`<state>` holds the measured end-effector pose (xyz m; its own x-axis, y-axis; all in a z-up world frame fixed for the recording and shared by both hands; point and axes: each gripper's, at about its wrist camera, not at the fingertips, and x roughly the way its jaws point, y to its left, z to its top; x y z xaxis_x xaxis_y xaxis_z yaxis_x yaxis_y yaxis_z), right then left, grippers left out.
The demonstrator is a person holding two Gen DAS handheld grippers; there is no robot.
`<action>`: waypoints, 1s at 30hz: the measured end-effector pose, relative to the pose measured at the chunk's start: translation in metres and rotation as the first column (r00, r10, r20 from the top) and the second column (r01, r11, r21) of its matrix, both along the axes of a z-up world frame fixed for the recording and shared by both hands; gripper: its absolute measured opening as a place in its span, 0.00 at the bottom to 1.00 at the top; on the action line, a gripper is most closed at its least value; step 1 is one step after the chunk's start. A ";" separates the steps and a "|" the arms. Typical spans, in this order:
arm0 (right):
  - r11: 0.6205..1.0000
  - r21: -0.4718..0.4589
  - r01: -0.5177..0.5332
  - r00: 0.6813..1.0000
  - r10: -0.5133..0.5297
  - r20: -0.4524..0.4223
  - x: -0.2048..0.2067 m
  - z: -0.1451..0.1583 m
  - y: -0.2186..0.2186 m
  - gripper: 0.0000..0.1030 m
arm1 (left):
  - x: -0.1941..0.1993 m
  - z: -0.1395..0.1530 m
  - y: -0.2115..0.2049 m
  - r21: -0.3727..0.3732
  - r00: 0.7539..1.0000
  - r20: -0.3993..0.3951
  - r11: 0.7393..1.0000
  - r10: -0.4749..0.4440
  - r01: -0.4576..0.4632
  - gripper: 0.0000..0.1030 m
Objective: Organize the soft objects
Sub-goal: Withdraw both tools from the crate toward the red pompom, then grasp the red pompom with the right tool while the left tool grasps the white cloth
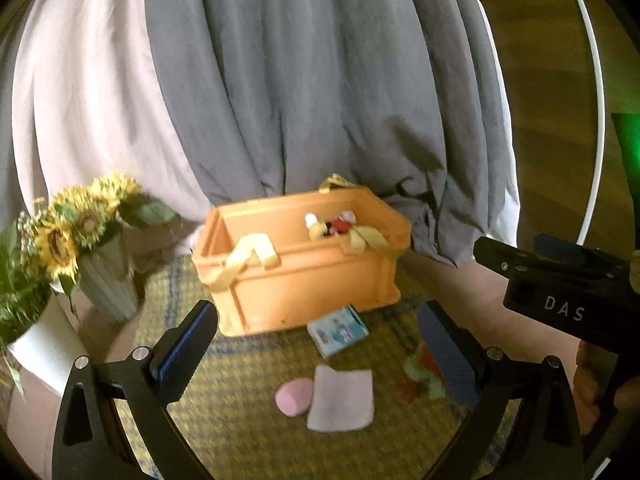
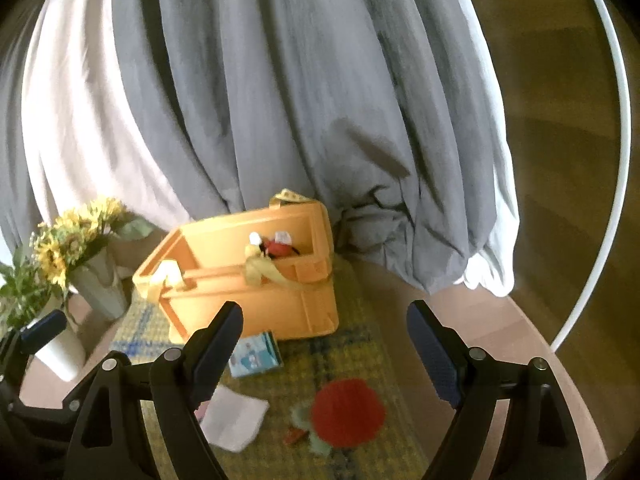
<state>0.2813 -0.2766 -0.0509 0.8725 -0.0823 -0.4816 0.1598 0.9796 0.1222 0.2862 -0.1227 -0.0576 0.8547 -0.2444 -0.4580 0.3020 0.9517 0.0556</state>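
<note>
Left wrist view shows the left gripper point(image 1: 318, 354) with its jaws spread wide and nothing between them, poised over a folded square of pale mauve cloth point(image 1: 342, 398) whose left edge touches a rounded pink soft pad point(image 1: 295, 396) at its 9 o'clock. Closing there could catch both pieces at once, or pinch only the top fold so the limp cloth opens out and drags. Right wrist view has the right gripper point(image 2: 324, 354) likewise spread and empty above a round red knitted piece with green trim point(image 2: 347, 412). A flat pale-blue printed packet point(image 1: 338, 330) lies at 12 o'clock from the cloth, against the rigid orange plastic crate point(image 1: 280, 280), which already holds small plush toys point(image 1: 332, 226). Its limp yellow fabric handles point(image 1: 246, 262) droop over the rim and could snag a descending finger. Everything rests on a coarse yellow woven mat point(image 1: 240, 420); blur hides finer textures.
</note>
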 end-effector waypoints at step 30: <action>0.995 0.019 -0.095 0.966 0.097 -0.242 0.007 -0.099 -0.006 0.81 | 0.013 -0.106 -0.015 0.004 0.954 -0.295 0.999 0.049 -0.050 0.80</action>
